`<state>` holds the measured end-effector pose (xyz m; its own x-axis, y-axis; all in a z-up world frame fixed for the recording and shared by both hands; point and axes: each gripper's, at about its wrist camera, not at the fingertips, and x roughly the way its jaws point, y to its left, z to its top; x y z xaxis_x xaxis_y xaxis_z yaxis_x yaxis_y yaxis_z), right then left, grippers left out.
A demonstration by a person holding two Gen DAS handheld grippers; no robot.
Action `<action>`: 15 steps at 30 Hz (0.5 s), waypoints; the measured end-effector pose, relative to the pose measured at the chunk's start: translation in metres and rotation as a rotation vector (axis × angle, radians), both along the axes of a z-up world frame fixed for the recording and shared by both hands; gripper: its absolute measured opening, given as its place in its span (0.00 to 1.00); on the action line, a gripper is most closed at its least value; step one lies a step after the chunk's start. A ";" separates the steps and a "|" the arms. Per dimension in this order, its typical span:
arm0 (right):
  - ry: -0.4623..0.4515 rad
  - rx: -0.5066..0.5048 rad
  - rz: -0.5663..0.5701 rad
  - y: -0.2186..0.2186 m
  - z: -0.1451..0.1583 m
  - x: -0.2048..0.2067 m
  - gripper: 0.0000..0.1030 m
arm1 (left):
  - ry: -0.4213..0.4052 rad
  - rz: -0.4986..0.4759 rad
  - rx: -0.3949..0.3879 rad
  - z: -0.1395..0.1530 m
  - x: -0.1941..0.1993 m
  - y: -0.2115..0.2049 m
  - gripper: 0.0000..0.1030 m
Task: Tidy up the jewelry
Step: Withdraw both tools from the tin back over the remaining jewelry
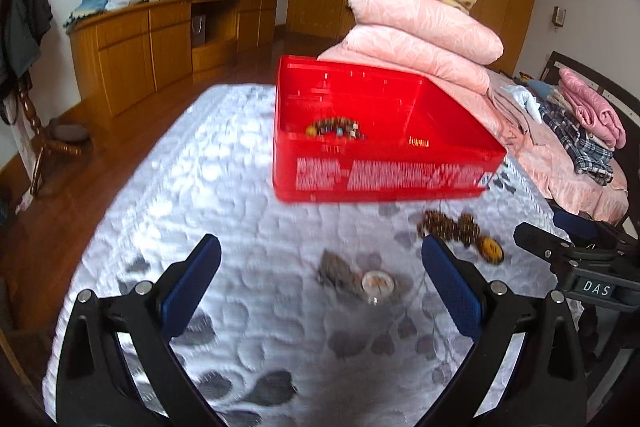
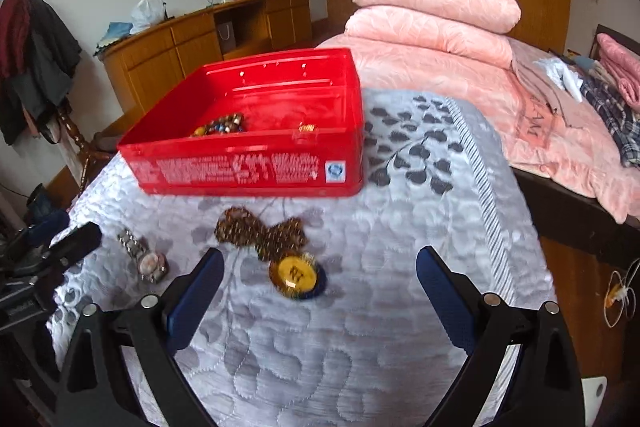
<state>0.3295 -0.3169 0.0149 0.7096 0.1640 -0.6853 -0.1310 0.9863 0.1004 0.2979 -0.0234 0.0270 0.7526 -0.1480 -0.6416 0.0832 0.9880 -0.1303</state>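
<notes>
1. A shallow, square red plastic box (image 1: 384, 131) with white print on its near wall sits open on a grey-white quilted bedspread with a dark leaf pattern (image 1: 248, 347).
2. Inside the box, a multicoloured beaded bracelet (image 2: 219, 125) lies near the front wall, left of centre, and a small gold-coloured piece (image 2: 307, 127) lies to its right; the two are apart.
3. On the quilt just in front of the box, a heap of brown wooden prayer beads (image 2: 260, 231) lies bunched, with a round yellow pendant on a dark blue backing (image 2: 295, 275) touching its near edge.
4. A silver metal wristwatch with a pale round dial (image 2: 144, 255) lies on the quilt to the left of the beads, apart from them.
5. The left gripper (image 1: 322, 267), black with blue pads, hovers above the quilt with its fingers spread wide and nothing between them; the watch shows in the gap.
6. The right gripper (image 2: 320, 275) is likewise spread wide and empty, above the quilt, with the yellow pendant in the gap.
7. Folded pink quilts (image 1: 424, 27) are stacked behind the box.
</notes>
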 end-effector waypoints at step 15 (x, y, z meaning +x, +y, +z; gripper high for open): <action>0.007 0.001 -0.011 -0.007 -0.012 -0.005 0.92 | 0.131 -0.013 0.036 -0.030 0.014 -0.026 0.94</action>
